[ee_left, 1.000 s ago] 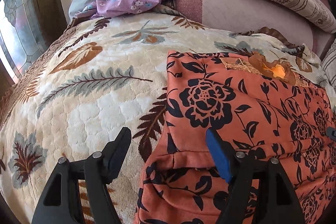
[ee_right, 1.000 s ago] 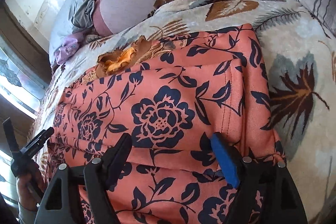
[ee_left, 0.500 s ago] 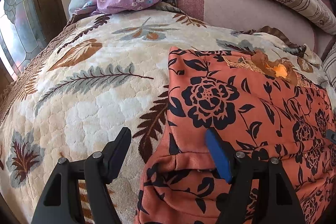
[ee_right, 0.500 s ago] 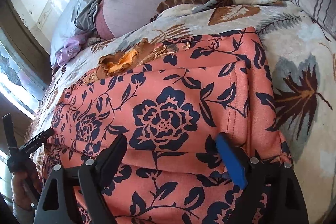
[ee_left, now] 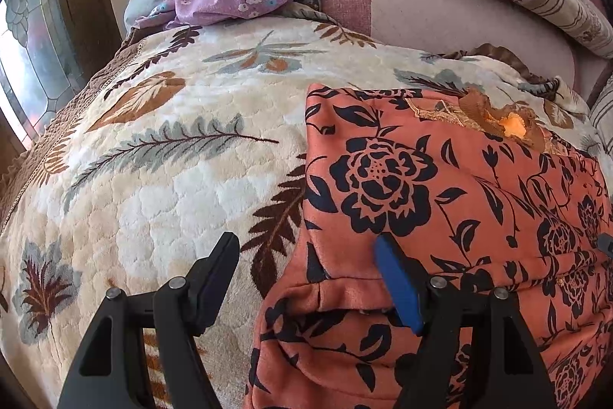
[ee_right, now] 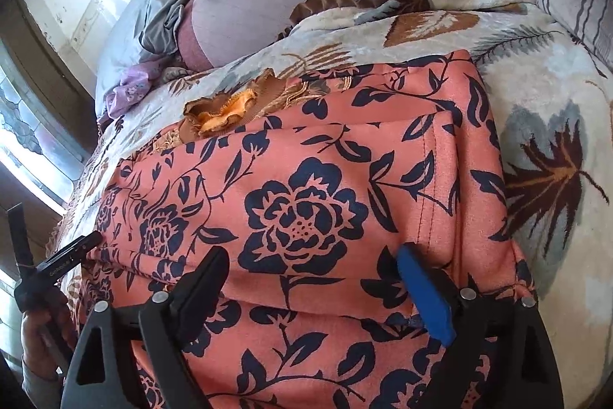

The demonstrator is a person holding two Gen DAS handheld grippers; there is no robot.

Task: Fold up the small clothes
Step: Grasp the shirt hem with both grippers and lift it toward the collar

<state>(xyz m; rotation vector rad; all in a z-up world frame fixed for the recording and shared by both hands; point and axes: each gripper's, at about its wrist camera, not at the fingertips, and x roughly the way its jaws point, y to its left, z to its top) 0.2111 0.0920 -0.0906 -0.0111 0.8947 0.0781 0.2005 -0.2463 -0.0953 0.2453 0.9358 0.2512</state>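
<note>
1. Garment: orange, dark floral print, folded, lying on our leaf-patterned blanket.
2. Left gripper: jaws apart, straddling the garment's left edge, gripping nothing.
3. Right gripper: jaws just widened, over the garment's near-right part, gripping nothing.

The only lettering in view is a small line of white print along the black finger of the left gripper seen at the left edge of the right wrist view, too small and blurred to make out.
</note>
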